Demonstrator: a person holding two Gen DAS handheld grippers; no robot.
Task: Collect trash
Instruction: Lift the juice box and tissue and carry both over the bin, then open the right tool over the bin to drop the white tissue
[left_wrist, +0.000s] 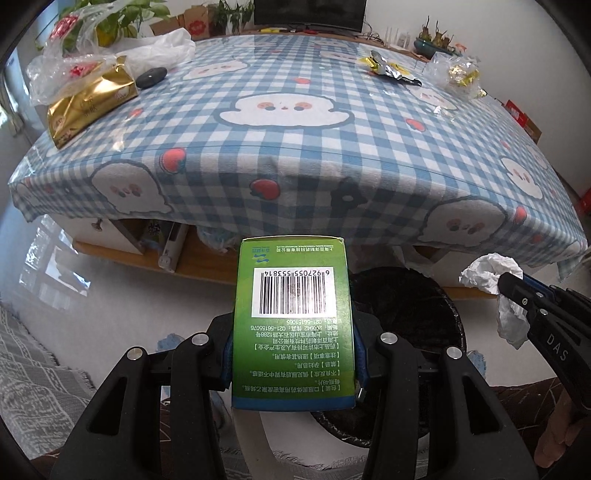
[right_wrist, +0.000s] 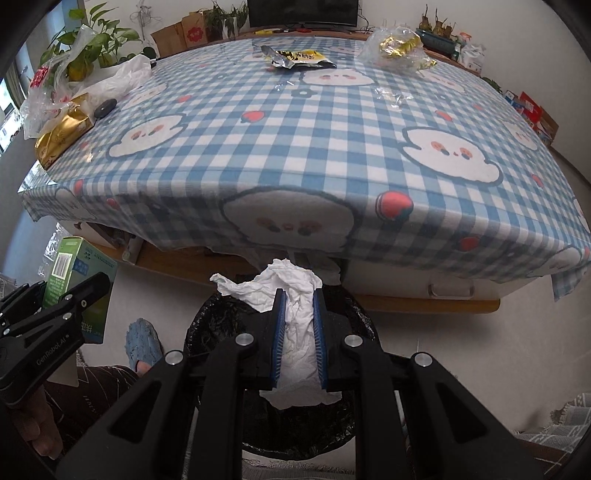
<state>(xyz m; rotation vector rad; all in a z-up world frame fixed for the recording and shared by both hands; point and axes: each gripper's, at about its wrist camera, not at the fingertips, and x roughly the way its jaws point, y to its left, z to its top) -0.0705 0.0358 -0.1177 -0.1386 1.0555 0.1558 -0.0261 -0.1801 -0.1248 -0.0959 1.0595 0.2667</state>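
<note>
Left claw (left_wrist: 293, 354): clamped on a green box (left_wrist: 291, 325), pads pressing its two long sides. The box stands on end between the fingers, barcode face toward the camera, print upside down.

Right claw (right_wrist: 299, 332): closed tight on a crumpled white tissue (right_wrist: 295, 295). The tissue bunches out above the fingertips and hangs out below the pads.

Both claws point steeply down over a bin (right_wrist: 207, 325) lined with a black bag, standing on the floor just in front of the worktop (left_wrist: 295, 147). In the right wrist view the tissue sits directly above the bin's opening. In the left wrist view the box overlaps the bin's left rim.

The worktop is covered by a blue-and-white checked cloth printed with white cartoon figures, its edge hanging over the near side. At the far right of the cloth lie a torn yellow and silver snack wrapper (right_wrist: 295, 58) and a clear plastic bag holding gold wrappers (right_wrist: 397, 48), near each other but apart. At the far left lie a gold packet (left_wrist: 88, 105), a dark oval object (left_wrist: 151, 76) and loose plastic bags (left_wrist: 74, 48).

A blue slipper (right_wrist: 142, 341) shows on the floor left of the bin.
</note>
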